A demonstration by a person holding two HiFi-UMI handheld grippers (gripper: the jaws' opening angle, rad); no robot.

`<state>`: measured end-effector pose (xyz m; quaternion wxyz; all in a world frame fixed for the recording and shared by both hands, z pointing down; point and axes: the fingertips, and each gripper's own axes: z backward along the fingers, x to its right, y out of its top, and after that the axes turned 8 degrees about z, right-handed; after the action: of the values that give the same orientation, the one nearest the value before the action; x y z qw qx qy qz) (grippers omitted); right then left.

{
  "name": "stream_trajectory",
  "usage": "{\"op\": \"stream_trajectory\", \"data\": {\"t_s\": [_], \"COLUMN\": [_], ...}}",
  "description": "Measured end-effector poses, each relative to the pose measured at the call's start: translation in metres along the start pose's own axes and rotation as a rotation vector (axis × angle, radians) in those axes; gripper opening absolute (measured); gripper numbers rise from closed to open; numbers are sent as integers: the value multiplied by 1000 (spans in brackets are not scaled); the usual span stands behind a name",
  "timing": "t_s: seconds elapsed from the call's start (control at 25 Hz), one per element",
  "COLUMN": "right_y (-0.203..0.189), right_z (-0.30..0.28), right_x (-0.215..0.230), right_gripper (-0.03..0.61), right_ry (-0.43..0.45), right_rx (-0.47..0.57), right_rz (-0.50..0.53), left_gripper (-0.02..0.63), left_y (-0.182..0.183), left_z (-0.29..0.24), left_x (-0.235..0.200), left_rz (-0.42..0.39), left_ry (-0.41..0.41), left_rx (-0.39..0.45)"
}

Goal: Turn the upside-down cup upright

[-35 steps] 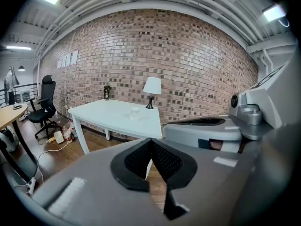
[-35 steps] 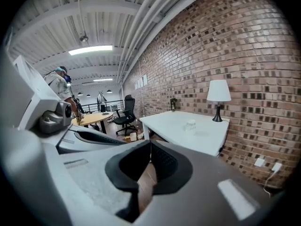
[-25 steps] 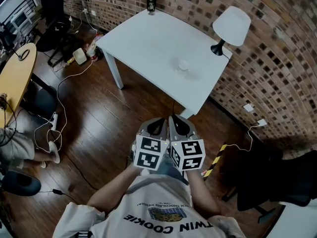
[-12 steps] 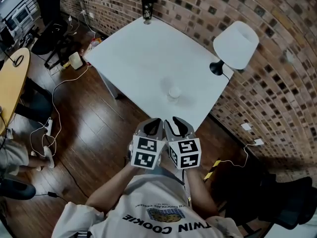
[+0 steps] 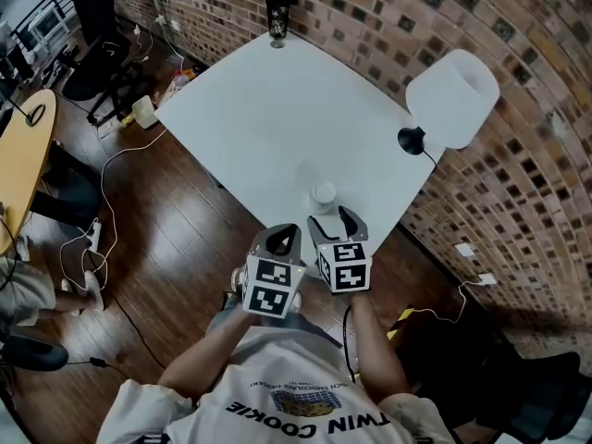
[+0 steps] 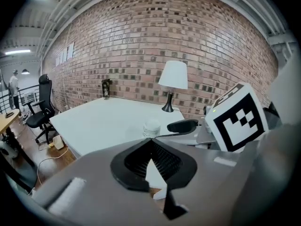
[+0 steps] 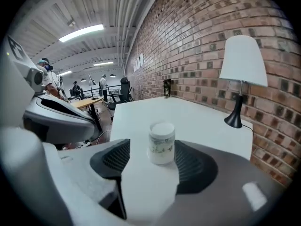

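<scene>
Both grippers have closed in on the table (image 5: 268, 109). The right gripper (image 5: 335, 218) is opening its jaws toward the cup (image 5: 323, 193) just beyond them, untouched, likely for a grasp. The left gripper (image 5: 280, 237) has its jaws pressed together.

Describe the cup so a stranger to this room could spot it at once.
Find the white table by the brick wall. Near its edge closest to the person stands a small pale cup, alone, far from the tall lamp and dark tumbler.

The cup (image 7: 162, 142) is white with a faint green print, the table (image 5: 268, 109) white, the wall (image 5: 532, 54) mottled brown brick.
</scene>
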<state>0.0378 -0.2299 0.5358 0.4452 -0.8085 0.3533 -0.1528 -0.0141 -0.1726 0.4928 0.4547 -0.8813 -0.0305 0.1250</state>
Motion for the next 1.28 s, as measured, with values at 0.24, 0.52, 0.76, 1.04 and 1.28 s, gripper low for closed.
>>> {"op": "stream_trajectory", "data": {"t_s": [0.24,0.52,0.76,1.04,1.28], "right_y": [-13,-10,0,1,-20], "right_z": [-48,-68,-64,-43,-42], "right_x": [17,16,17,9,9], "right_gripper": [333,293,289,290,290], "right_ry": [-54,-81,-66,131,267], "right_rx": [-69,-137,-189,-529,-839], "right_rz": [0,49,82,255,321], "left_gripper": [6,6,6,6,6], "left_y": [11,26,43,49,52], "left_z": [-12,-35,-60,-81,-88], "left_x": [-26,-57,-60,-60,-68], "left_rz": [-20,-49,-64,-59,-44], "left_ry": [-11,-76,-157,-218,-242], "left_rx": [-12,-39,-43,-66,-66]}}
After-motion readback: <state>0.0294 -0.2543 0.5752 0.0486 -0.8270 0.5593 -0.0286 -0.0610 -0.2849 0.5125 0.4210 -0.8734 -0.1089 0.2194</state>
